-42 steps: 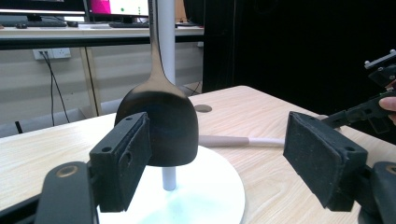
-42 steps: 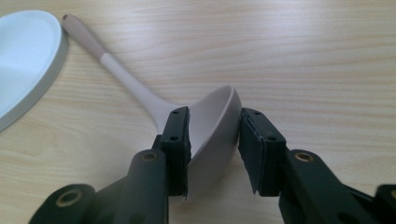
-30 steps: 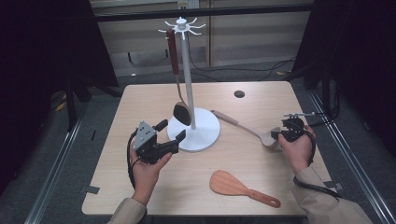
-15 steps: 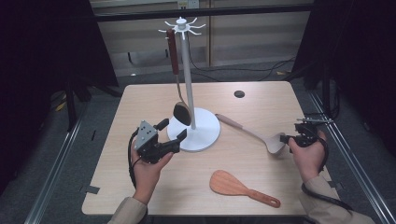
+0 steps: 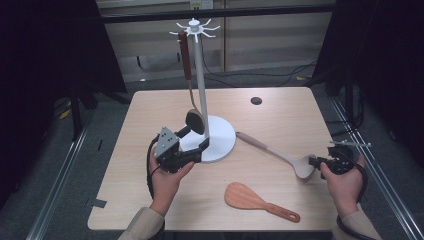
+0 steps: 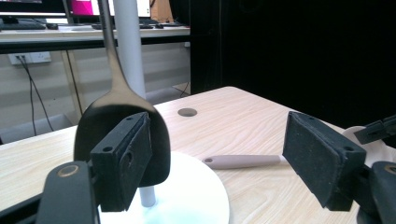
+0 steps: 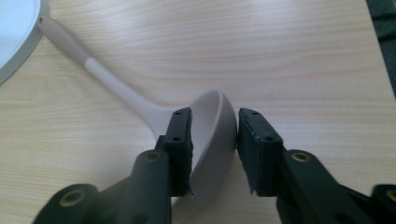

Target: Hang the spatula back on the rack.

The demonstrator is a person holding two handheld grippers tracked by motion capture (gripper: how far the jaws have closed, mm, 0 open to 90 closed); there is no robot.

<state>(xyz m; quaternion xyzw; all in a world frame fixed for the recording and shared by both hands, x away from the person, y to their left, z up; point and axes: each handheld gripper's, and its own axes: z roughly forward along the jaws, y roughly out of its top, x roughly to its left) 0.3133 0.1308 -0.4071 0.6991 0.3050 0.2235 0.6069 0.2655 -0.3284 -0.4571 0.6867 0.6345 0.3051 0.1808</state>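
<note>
Change: the right gripper [image 5: 320, 162] has drawn the pale ladle [image 5: 280, 155] rightward toward the table [image 5: 280, 110] edge; its handle tip, near the stand's pole a second ago, now lies at the rim of the white base [image 5: 222, 137]. Its jaws have just been opening, the bowl's rim between them.
Hard to see: in the high view the right hand [image 5: 345, 182] covers much of that gripper; in the right gripper view the ladle bowl's near end is hidden behind the jaws.
Ladle and fingers: the bowl's rim [image 7: 219, 135] stands between the narrow-set jaws, against the left pad, with a gap before the right pad.
Left gripper [image 5: 192, 142]: jaws wide, at the base's edge, a hanging dark spoon [image 6: 123, 121] just beyond one pad, nothing held.
Also: a wooden rice paddle [image 5: 257, 200] lies near the front edge.
</note>
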